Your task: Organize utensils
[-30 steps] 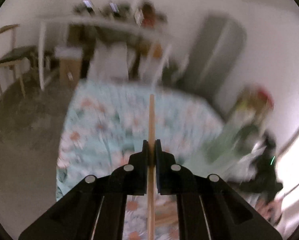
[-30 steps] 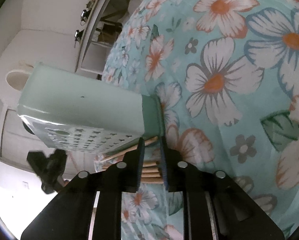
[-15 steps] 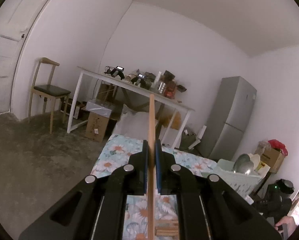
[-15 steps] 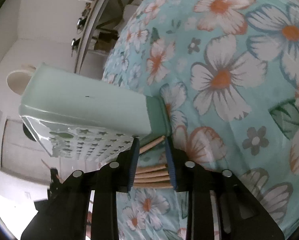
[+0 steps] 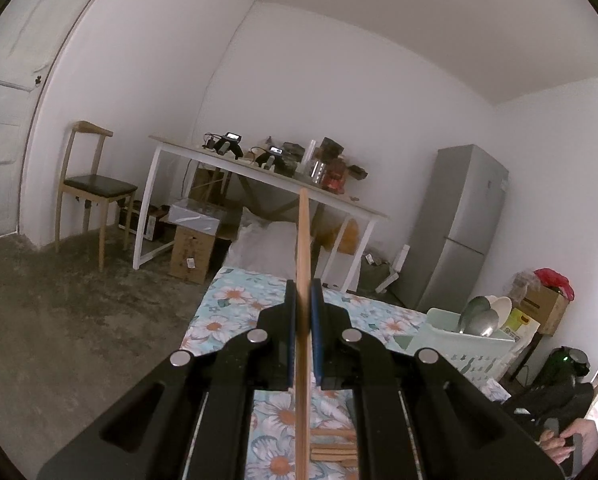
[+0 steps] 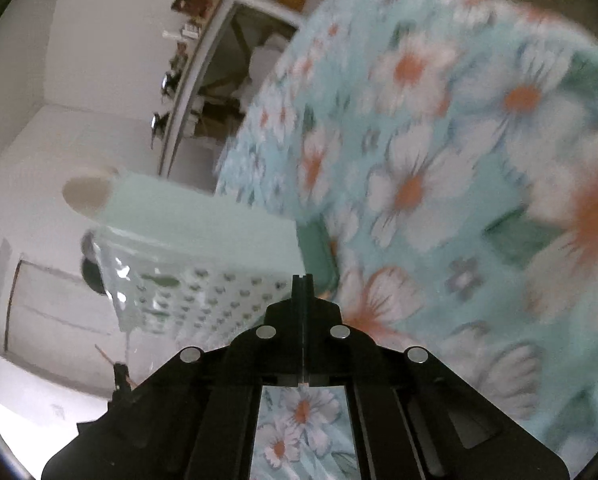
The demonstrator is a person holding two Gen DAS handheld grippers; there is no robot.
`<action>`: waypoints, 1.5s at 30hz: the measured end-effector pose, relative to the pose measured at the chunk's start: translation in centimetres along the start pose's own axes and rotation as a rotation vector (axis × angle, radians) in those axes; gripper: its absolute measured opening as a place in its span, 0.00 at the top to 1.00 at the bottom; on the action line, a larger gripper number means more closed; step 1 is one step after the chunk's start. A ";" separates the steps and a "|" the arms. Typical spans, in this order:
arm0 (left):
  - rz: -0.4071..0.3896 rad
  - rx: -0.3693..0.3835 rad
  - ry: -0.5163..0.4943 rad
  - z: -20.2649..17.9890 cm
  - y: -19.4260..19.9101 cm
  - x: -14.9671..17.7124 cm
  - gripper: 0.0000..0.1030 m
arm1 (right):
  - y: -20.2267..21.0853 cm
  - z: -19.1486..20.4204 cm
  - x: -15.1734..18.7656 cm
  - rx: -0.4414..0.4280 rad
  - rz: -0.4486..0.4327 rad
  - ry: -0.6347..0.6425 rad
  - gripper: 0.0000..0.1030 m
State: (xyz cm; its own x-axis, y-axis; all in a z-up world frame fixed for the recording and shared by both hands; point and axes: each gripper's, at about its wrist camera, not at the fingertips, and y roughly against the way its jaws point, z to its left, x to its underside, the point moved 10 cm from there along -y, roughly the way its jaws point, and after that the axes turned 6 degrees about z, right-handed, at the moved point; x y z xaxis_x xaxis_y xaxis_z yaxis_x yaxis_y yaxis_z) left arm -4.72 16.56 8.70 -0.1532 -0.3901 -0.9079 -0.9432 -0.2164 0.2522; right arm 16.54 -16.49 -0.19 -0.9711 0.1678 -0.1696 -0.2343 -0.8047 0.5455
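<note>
My left gripper (image 5: 303, 332) is clamped on one wooden chopstick (image 5: 303, 264), raised over the flowered cloth (image 5: 235, 304); my right gripper (image 6: 302, 280) has just snapped closed, apparently on nothing; spoons (image 5: 479, 320) stand in the pale green holder (image 5: 451, 348); more chopsticks (image 5: 335, 446) wait on the cloth.

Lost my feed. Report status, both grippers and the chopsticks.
Left gripper shut on one chopstick. Right gripper just closed, empty. Green holder ahead, nothing blocking it.
</note>
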 end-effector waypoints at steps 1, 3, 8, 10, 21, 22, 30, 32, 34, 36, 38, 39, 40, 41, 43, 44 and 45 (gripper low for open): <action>0.004 0.002 -0.001 0.0 0.0 0.1 0.94 | 0.6 0.1 -0.2 0.019 -0.011 0.025 1.00; 0.010 0.002 0.000 0.0 0.0 0.0 0.94 | 0.8 0.8 0.3 0.064 0.009 0.100 1.00; 0.021 -0.017 -0.023 0.7 0.5 -0.3 0.94 | -0.6 5.3 5.5 0.282 0.093 0.533 1.00; 0.024 -0.016 -0.020 1.2 0.7 -0.5 0.94 | -2.3 8.4 8.5 0.321 0.146 0.734 1.00; 0.163 0.120 0.143 3.2 -0.1 1.9 0.94 | -14.1 17.5 18.7 0.341 0.405 1.373 0.98; 0.188 0.127 0.167 3.5 -0.3 2.4 0.94 | -15.3 17.2 18.8 0.366 0.437 1.392 0.98; 0.425 0.163 0.205 3.5 -2.7 6.3 0.92 | -18.5 16.4 17.2 0.470 0.422 1.428 0.77; 0.511 0.165 0.236 4.0 -3.9 7.8 0.92 | -19.5 16.8 17.1 0.490 0.432 1.460 0.73; 0.595 0.171 0.261 4.3 -5.3 9.3 0.92 | -20.7 16.5 17.2 0.532 0.453 1.491 0.74; 0.672 0.188 0.275 4.3 -6.2 10.8 0.92 | -21.4 16.1 17.3 0.564 0.464 1.508 0.73; 0.729 0.191 0.276 4.4 -6.8 11.8 0.92 | -21.9 15.8 17.1 0.590 0.479 1.492 0.75; 0.747 0.196 0.272 4.3 -7.0 12.1 0.91 | -22.1 15.7 17.0 0.596 0.488 1.480 0.76; 0.764 0.204 0.267 4.3 -7.0 12.3 0.91 | -22.3 15.5 16.9 0.599 0.498 1.464 0.77; 0.780 0.209 0.263 4.3 -7.2 12.4 0.91 | -22.4 15.5 16.8 0.600 0.503 1.458 0.77; 0.792 0.221 0.268 4.2 -7.4 12.3 0.86 | -22.7 15.4 16.6 0.604 0.512 1.441 0.79; 0.797 0.230 0.274 4.2 -7.5 12.1 0.84 | -22.7 15.4 16.5 0.605 0.516 1.430 0.81; 0.796 0.236 0.282 4.3 -7.7 11.9 0.81 | -22.7 15.3 16.3 0.609 0.518 1.418 0.84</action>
State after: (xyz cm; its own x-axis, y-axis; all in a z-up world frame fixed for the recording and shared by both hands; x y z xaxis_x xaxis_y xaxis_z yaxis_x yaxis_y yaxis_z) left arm -0.49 17.43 -5.45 -0.7426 -0.5602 -0.3670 -0.6282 0.3928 0.6716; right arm 5.35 13.20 -2.73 -0.2102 -0.9410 -0.2651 -0.2305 -0.2158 0.9489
